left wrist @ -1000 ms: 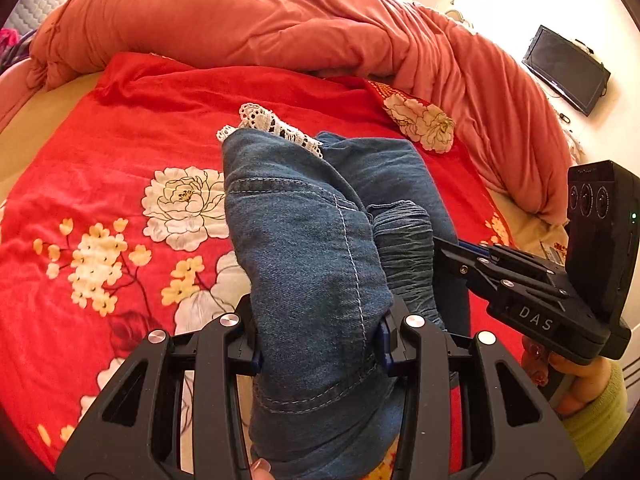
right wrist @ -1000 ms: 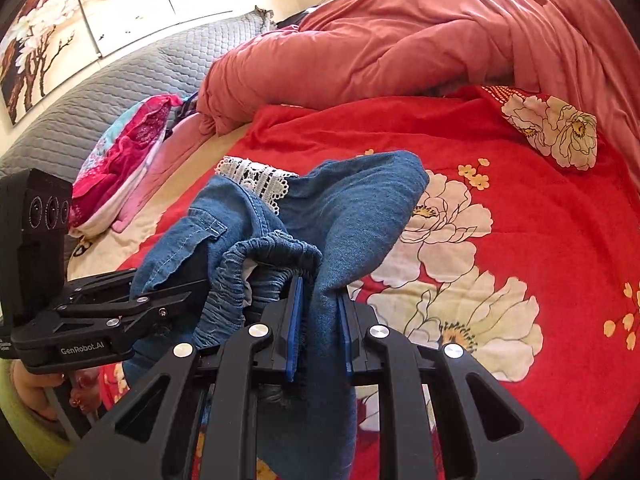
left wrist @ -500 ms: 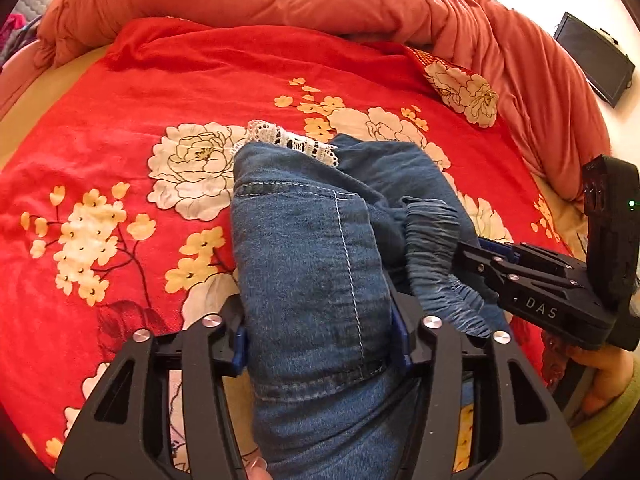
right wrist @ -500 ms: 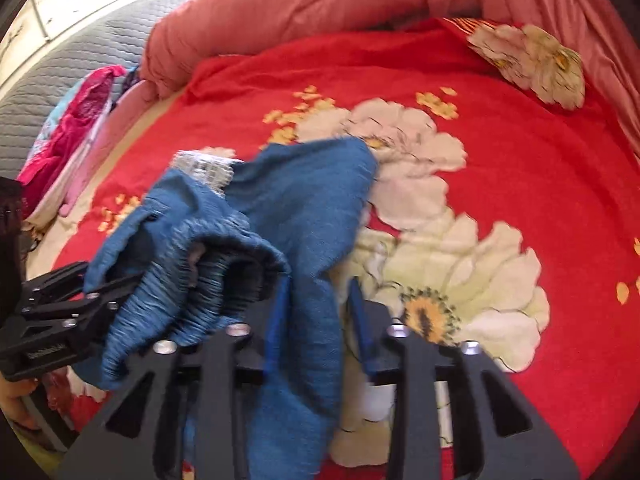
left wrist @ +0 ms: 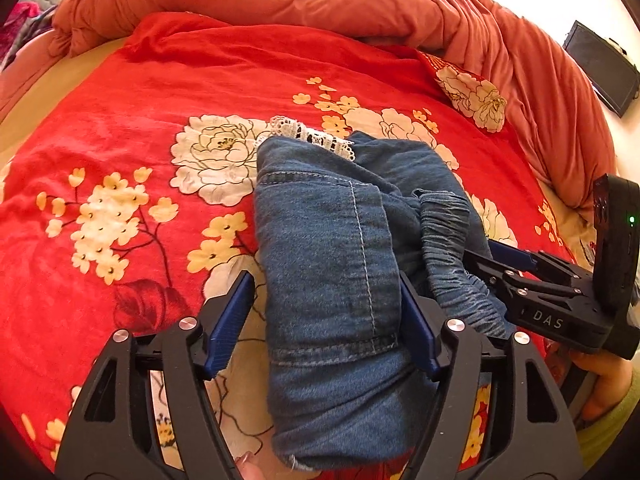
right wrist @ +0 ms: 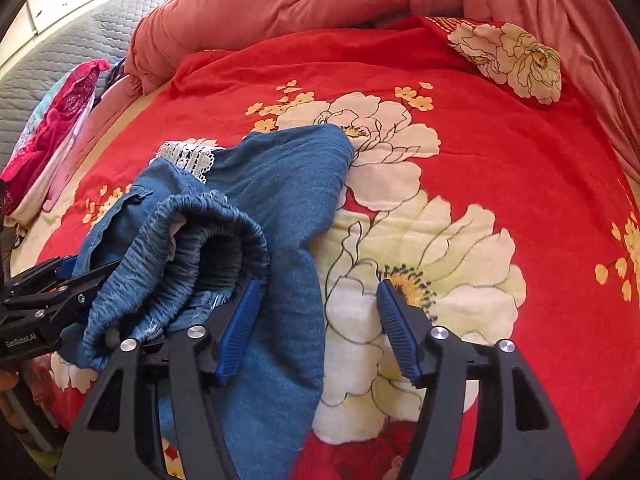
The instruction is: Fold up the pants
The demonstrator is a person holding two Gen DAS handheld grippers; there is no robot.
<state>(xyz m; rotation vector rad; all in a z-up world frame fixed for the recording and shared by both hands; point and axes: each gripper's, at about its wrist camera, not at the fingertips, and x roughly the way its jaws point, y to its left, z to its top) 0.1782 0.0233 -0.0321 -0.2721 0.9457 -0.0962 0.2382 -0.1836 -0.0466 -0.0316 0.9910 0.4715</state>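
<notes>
The pants [left wrist: 340,264], blue denim with a white lace trim [left wrist: 312,136] at the far end, lie bunched and partly folded on the red floral blanket [left wrist: 120,160], near its front middle. The gathered elastic waistband [right wrist: 208,240] forms a raised roll on the side between the two grippers.

Left gripper [left wrist: 326,320]: its jaws have just been opening. A folded denim leg lies between the blue pads. The left pad stands clear of the fabric with blanket visible in the gap; the right pad lies against or just beside the fold edge, and which of the two cannot be told. The fabric is not clamped.

Right gripper [right wrist: 316,316]: its jaws have just been opening. A strip of denim runs between the pads along the left one. The right pad stands over bare blanket, apart from the fabric. Nothing is gripped.

Edges: the seamed hem of the folded leg [left wrist: 332,356] crosses the left gripper's opening. The far edge of the pants ends at the lace trim.

Open room: the blanket is open to the left of the pants in the left wrist view and to the right in the right wrist view. A rumpled orange-red duvet [left wrist: 280,4] bounds the far side. Pink clothing [right wrist: 52,128] sits at the far left edge of the bed.
</notes>
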